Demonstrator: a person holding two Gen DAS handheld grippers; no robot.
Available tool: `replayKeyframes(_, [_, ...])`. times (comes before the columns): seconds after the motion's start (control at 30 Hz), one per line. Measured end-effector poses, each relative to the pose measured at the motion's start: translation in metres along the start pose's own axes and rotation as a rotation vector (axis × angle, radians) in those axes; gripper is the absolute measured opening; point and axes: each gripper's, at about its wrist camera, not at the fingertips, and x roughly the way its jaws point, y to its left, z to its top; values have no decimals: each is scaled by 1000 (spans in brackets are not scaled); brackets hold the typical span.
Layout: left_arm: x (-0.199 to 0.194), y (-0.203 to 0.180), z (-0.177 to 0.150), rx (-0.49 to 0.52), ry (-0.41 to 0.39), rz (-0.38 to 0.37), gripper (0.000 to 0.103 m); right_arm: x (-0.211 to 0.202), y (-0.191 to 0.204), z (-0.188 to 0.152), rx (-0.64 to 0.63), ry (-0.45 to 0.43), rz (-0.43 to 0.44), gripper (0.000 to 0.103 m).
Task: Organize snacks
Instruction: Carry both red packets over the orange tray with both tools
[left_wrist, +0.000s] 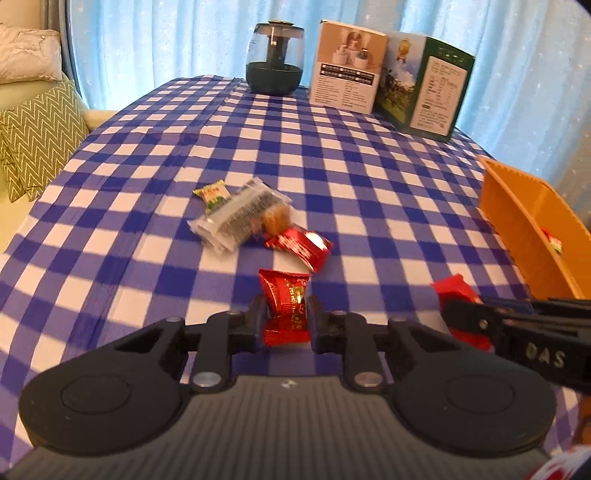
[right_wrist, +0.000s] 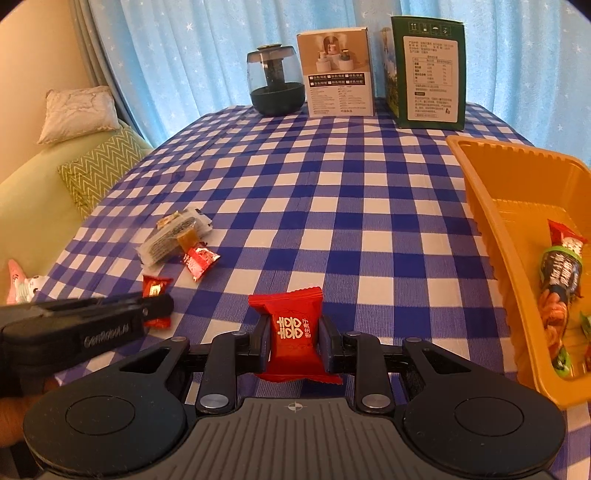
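Orange tray (right_wrist: 480, 192): ribbed plastic, right of the right gripper (right_wrist: 294, 341); holds a cone-shaped wrapped snack (right_wrist: 557, 291) and small sweets.
Right gripper: clamped on a glossy red pillow packet (right_wrist: 293, 328).
Left gripper (left_wrist: 287, 319): clamped on a shiny red foil candy (left_wrist: 286, 306).
Ahead of the left gripper: a clear crinkled wrapper (left_wrist: 236, 218) on the checked cloth (left_wrist: 332, 166).

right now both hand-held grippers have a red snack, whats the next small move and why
Probably carry the right hand-held gripper over to the orange tray and let go there. It is already shut on a red candy packet, and the tray sits close on its right with other snacks inside. The left hand-held gripper, shut on a second red packet, could follow.
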Motion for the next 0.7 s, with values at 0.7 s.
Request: replayKeyframes(0.7, [-88,-59,-10,15,-31,-109,20,-99,-13,-12,68,-98,-58,27])
